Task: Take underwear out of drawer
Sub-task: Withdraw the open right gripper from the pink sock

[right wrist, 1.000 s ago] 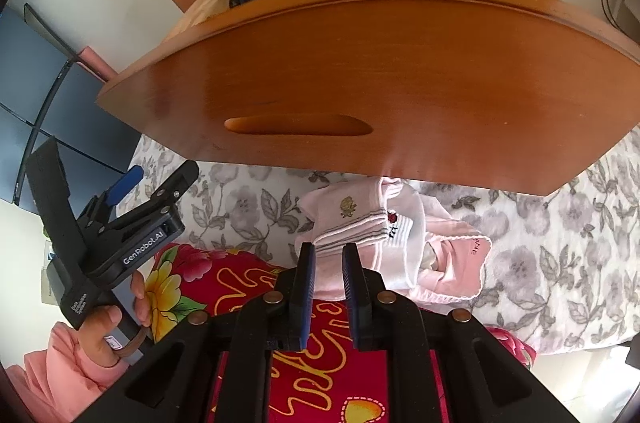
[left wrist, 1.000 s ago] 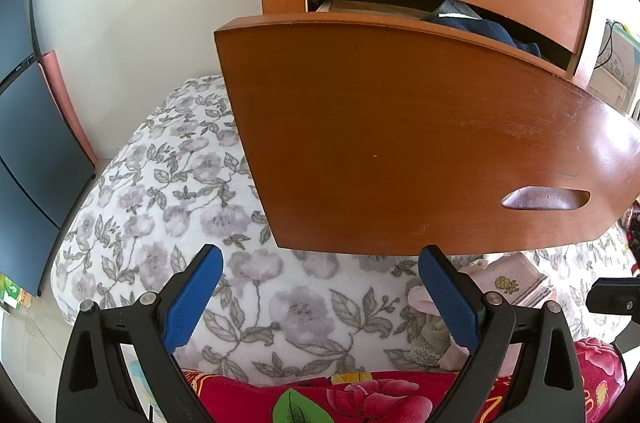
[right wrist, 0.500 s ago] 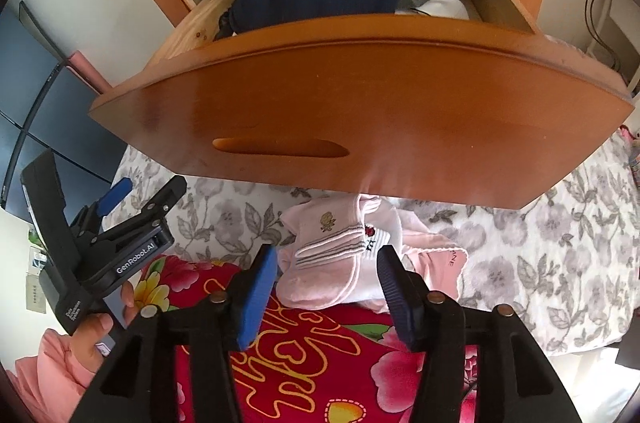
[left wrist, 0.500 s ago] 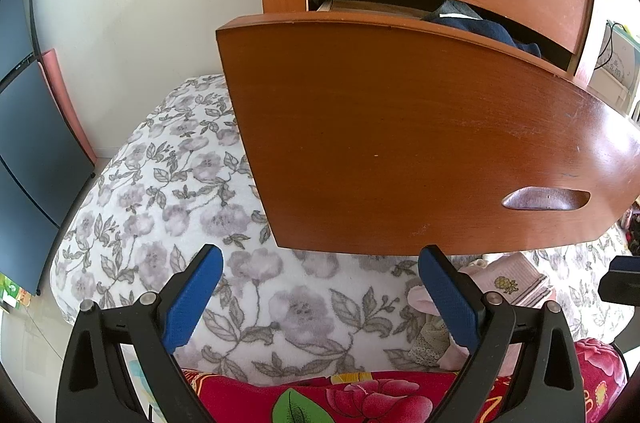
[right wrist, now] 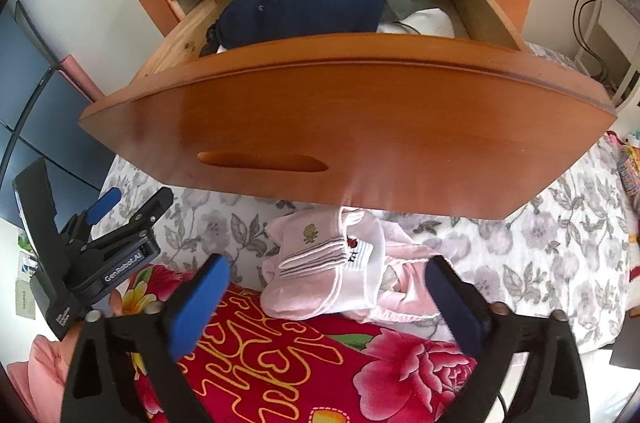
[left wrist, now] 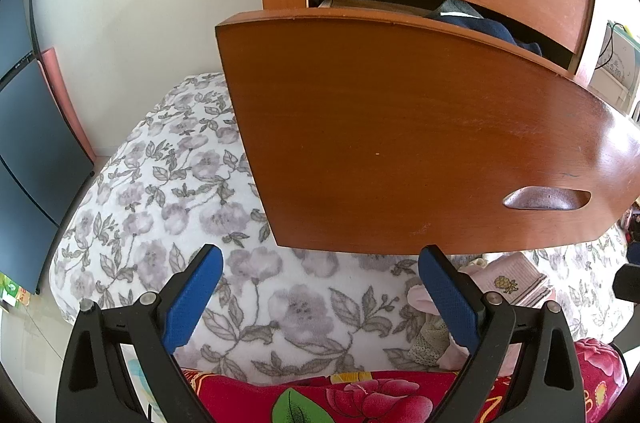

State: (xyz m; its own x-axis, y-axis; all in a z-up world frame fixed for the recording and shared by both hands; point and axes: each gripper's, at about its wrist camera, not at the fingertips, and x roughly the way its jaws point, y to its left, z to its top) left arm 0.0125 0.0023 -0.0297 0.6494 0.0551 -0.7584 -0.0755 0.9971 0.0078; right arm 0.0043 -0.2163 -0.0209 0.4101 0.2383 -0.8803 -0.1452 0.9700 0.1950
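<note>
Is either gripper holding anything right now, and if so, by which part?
Nothing is held. The right gripper has just been opening, empty; the left gripper is open and empty.

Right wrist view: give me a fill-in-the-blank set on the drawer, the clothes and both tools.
1. The drawer is pulled ____.
2. The biggest garment showing inside the drawer is ____ in colour.
3. The pink and white pile lies on the bed, directly ____ the drawer front.
4. The right tool and left tool both hold ____.

Missing words: open; navy blue; below; nothing
</note>
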